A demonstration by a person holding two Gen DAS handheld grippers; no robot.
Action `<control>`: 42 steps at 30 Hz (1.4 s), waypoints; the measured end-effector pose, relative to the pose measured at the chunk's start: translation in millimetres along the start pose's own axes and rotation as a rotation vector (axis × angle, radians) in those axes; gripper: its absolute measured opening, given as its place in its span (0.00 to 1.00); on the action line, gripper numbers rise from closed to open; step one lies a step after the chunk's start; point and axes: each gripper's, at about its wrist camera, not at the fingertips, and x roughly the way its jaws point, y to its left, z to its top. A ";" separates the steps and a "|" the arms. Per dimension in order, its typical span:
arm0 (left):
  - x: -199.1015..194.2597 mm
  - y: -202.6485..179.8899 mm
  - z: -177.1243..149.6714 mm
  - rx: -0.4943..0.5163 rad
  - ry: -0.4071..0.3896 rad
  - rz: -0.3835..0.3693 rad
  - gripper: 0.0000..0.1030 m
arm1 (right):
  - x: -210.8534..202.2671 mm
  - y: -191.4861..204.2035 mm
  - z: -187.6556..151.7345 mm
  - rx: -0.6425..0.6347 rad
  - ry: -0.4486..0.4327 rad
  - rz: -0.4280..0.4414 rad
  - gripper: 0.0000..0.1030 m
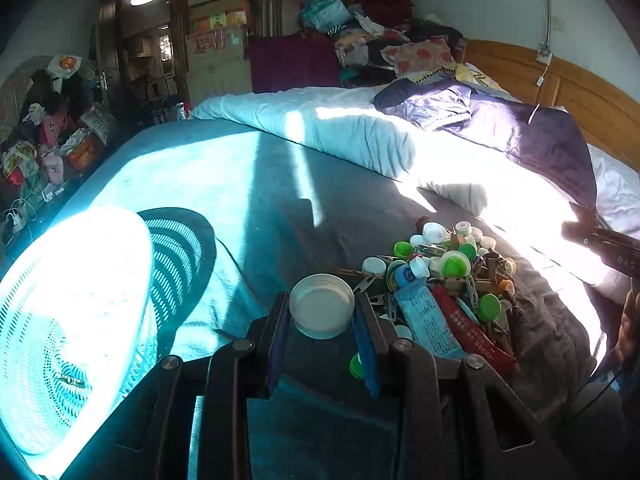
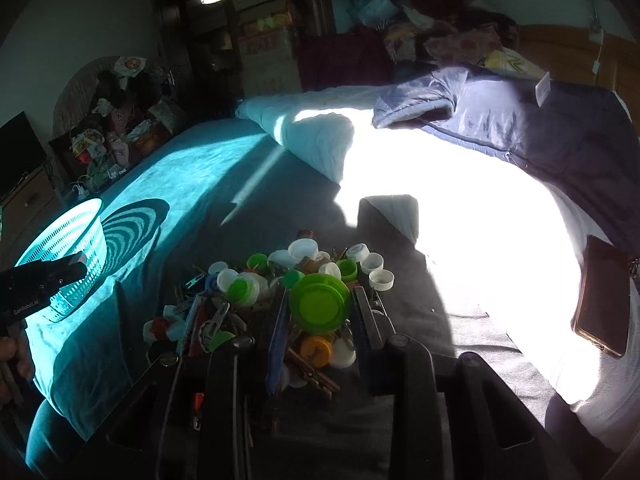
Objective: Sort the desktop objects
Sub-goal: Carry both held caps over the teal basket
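My left gripper (image 1: 322,320) is shut on a large white cap (image 1: 321,305), held above the bed with its hollow side facing the camera. A heap of small things (image 1: 444,280) lies on the blanket to its right: white and green caps, wooden clothespins, metal clips, a blue sachet and a red sachet. In the right wrist view my right gripper (image 2: 320,312) is shut on a big green lid (image 2: 319,303), lifted over that same heap (image 2: 248,300). A turquoise mesh basket (image 1: 60,332) stands at the left, and the basket (image 2: 68,252) also shows in the right wrist view.
A teal blanket (image 1: 192,184) covers the bed. A folded white quilt (image 1: 340,128) and a dark blue jacket (image 1: 532,132) lie further back. A dark phone (image 2: 602,300) rests at the right. Bags and clothes pile up on a chair (image 1: 48,120) beyond the bed.
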 end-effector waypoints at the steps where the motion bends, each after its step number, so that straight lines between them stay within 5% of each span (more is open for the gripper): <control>1: -7.7 4.0 1.4 -0.010 -0.002 0.008 0.32 | -3.4 9.1 4.9 -0.005 -0.010 0.008 0.27; 26: -128.7 136.8 9.8 -0.156 -0.090 0.269 0.32 | -29.5 248.0 79.4 -0.233 -0.114 0.285 0.27; 42: -138.9 238.2 0.1 -0.243 0.033 0.329 0.32 | 2.3 372.7 105.8 -0.352 -0.063 0.404 0.28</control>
